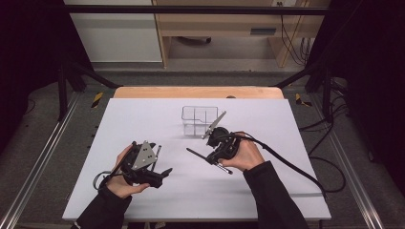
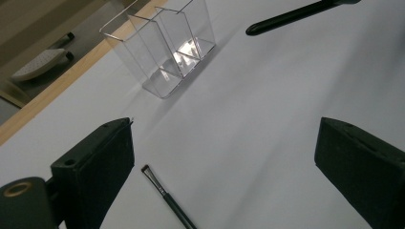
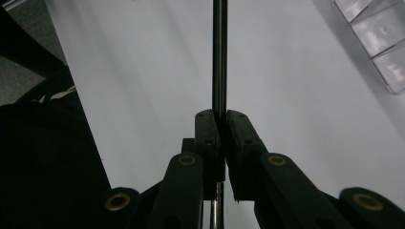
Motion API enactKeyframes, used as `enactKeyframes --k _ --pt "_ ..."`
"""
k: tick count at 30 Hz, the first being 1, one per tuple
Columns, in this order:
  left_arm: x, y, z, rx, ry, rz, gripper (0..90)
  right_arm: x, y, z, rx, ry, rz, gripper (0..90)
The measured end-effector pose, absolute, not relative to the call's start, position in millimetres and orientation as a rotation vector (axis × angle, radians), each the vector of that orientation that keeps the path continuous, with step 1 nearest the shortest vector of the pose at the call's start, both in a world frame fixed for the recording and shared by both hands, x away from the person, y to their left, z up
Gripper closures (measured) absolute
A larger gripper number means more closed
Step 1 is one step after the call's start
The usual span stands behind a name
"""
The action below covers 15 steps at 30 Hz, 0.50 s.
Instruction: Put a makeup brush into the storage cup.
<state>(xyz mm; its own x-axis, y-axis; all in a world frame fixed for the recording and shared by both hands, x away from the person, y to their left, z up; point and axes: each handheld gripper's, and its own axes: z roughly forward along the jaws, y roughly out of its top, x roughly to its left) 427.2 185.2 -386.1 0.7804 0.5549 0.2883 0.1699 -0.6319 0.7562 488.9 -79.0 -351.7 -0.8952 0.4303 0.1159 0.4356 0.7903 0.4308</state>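
A thin, stiff black-handled brush [image 3: 219, 57] is clamped mid-handle by the right gripper [image 1: 216, 153], at seven o'clock from the clear plastic divided holder [image 1: 198, 119]; it is probably light and slippery. The left gripper [image 2: 224, 157] is held wide, empty

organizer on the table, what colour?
Colourless clear plastic organizer, with dividers inside; best seen in the left gripper view.

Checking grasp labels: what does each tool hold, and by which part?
Right tool: thin black brush, clamped mid-handle. Left tool: open, holds nothing.
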Motion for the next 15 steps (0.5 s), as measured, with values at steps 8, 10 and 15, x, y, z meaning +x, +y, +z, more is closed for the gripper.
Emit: enactKeyframes --k 8,10,15 --pt "423 169 -385 2.266 0.438 0.704 5.1 487 -76 -353 -0.697 -2.940 -0.715 84.4" --pt "423 168 -385 2.271 0.430 0.708 5.1 488 -75 -354 -0.687 -2.936 -0.720 84.4" --pt "421 160 -385 2.297 0.387 0.728 5.3 487 -72 -356 -0.674 -2.928 -0.710 84.5"
